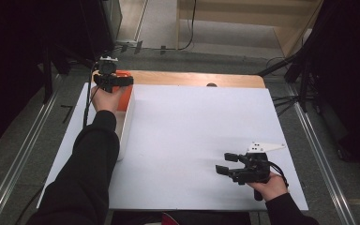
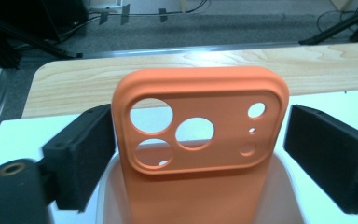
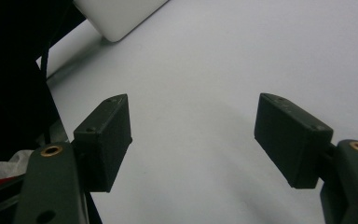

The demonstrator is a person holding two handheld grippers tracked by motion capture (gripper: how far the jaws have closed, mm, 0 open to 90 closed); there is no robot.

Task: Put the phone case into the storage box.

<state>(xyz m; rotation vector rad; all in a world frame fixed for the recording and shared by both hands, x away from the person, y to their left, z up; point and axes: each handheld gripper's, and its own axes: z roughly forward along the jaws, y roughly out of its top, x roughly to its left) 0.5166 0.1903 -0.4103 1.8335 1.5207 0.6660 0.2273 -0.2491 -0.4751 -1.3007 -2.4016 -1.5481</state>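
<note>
An orange phone case [image 2: 200, 177] with several camera cutouts stands upright in a white tray [image 2: 286, 186], between the pads of my left gripper [image 2: 200, 135]. The left pad [image 2: 81, 158] lies against the case's edge, while the right pad [image 2: 326, 154] stands a little off it, so the jaws are open. In the high view the left gripper [image 1: 122, 80] is at the far left over the orange case [image 1: 124, 93] and the tray [image 1: 125, 126]. My right gripper [image 1: 225, 164] hovers open over the white board at the near right, with nothing between its fingers [image 3: 193, 135].
A white board [image 1: 192, 136] covers the wooden table [image 1: 192, 78]. The person's dark sleeve [image 1: 89, 164] lies along the left side. The tray's corner [image 3: 116, 18] appears far off in the right gripper view. Stands and cables surround the table on the floor.
</note>
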